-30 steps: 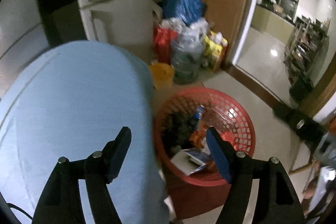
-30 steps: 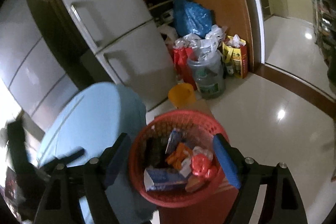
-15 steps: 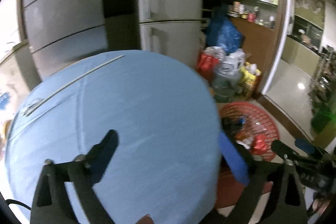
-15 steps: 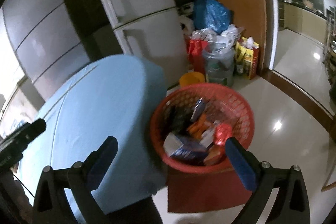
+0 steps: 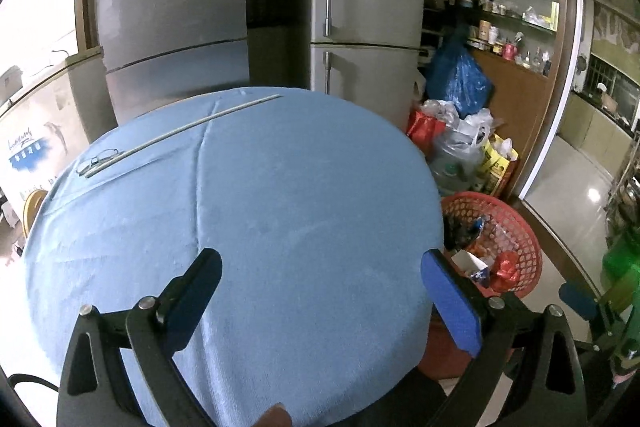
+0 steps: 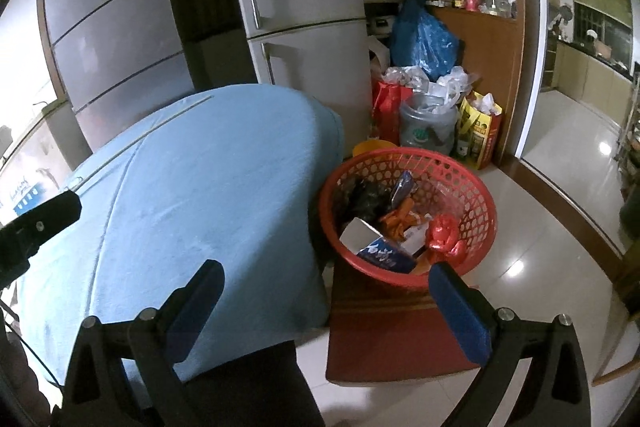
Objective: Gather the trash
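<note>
My left gripper (image 5: 320,291) hangs over the round table covered in a light blue cloth (image 5: 280,207), its jaws spread wide with nothing between them but bare cloth; they have just been opening. My right gripper (image 6: 326,301) is equally wide and empty, its jaws also freshly opened, with the table's edge under its left finger and a dark red mat (image 6: 384,335) on the floor under its right one. The red plastic mesh basket (image 6: 472,187) full of trash stands just ahead of my right gripper, slightly to the right, on that mat and close against the table's side; from my left gripper it sits off to the right, beyond the table's rim. Inside it I see a crumpled red wrapper (image 6: 442,233), an orange wrapper (image 6: 400,219), a blue-and-white packet (image 6: 384,253) and something dark. Far ahead-left of my left gripper, a pair of wire-framed glasses (image 5: 98,159) and a thin pale rod (image 5: 192,125) lie on the cloth.
</note>
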